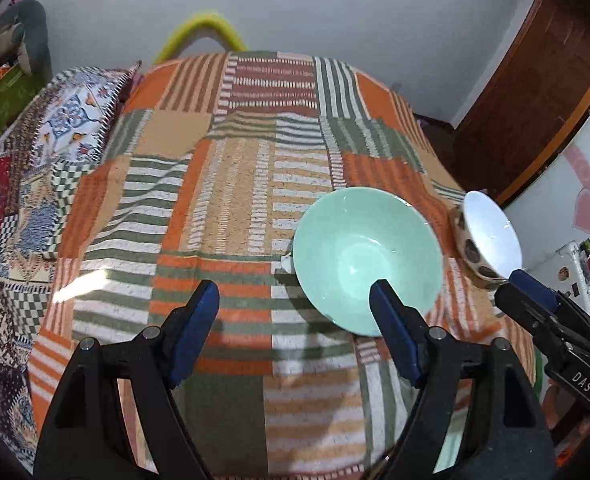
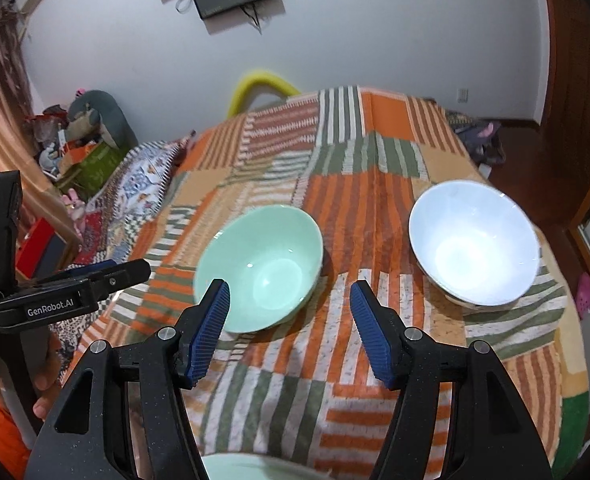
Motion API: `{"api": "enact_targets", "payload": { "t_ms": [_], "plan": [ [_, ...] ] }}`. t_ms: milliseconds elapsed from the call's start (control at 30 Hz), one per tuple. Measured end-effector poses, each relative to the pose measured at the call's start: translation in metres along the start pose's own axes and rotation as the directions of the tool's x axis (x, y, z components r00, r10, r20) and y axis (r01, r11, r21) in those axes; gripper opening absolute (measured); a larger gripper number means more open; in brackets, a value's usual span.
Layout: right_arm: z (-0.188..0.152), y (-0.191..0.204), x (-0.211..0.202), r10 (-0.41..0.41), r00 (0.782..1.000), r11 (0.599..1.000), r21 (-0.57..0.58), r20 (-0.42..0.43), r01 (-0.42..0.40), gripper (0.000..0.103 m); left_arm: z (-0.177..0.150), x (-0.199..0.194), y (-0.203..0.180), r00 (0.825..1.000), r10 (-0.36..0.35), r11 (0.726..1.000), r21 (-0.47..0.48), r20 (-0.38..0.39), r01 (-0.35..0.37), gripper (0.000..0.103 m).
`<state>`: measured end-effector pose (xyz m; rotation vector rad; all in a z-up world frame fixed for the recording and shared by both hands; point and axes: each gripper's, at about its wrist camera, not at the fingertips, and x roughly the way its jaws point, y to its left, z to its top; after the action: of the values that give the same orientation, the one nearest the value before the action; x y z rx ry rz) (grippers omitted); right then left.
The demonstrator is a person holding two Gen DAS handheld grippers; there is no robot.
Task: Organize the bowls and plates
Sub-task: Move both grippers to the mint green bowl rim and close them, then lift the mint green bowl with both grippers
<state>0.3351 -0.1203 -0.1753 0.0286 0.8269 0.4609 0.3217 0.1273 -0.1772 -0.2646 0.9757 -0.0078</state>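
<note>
We see one bed under a striped patchwork blanket point(image 2: 375, 208), and on it two bowls: a mint-green bowl point(image 2: 261, 268) to the left and a white bowl point(image 2: 473, 242) (spotted outside) to the right, apart. Two tongs hover above: the left tongs point(image 1: 295, 300) gape empty; the right tongs point(image 2: 291, 300) stand parted, gripping nothing.

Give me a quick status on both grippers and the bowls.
Left gripper open, empty. Right gripper open, empty. Glossy mint-green bowl and white bowl with spotted outside upright, apart, on striped patchwork cloth. Nothing between them.
</note>
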Motion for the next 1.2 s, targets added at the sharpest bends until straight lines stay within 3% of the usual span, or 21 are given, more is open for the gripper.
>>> {"api": "enact_targets", "payload": {
  "t_ms": [300, 533, 667, 767, 1200],
  "plan": [
    [0.006, -0.01, 0.043, -0.012, 0.996, 1.0, 0.021, -0.085, 0.013, 0.058, 0.012, 0.053, 0.009, 0.995, -0.02, 1.0, -0.006, -0.1, 0.02, 0.049],
    [0.004, -0.011, 0.066, 0.014, 0.988, 1.0, 0.029, -0.154, -0.009, 0.04, 0.015, 0.076, 0.008, 0.99, -0.029, 0.999, 0.008, -0.138, 0.031, 0.037],
    [0.002, -0.012, 0.077, 0.033, 0.98, 0.999, 0.035, -0.195, -0.027, 0.026, 0.015, 0.084, 0.005, 0.988, -0.042, 0.999, 0.025, -0.149, 0.047, 0.022],
    [0.002, -0.011, 0.08, 0.044, 0.977, 0.999, 0.034, -0.207, -0.038, 0.022, 0.015, 0.089, 0.003, 0.985, -0.062, 0.997, 0.03, -0.161, 0.068, 0.01],
    [0.002, -0.008, 0.073, 0.026, 0.98, 0.999, 0.025, -0.199, -0.022, 0.021, 0.009, 0.074, -0.012, 0.992, -0.028, 0.993, 0.111, -0.123, 0.041, 0.01]
  ]
}}
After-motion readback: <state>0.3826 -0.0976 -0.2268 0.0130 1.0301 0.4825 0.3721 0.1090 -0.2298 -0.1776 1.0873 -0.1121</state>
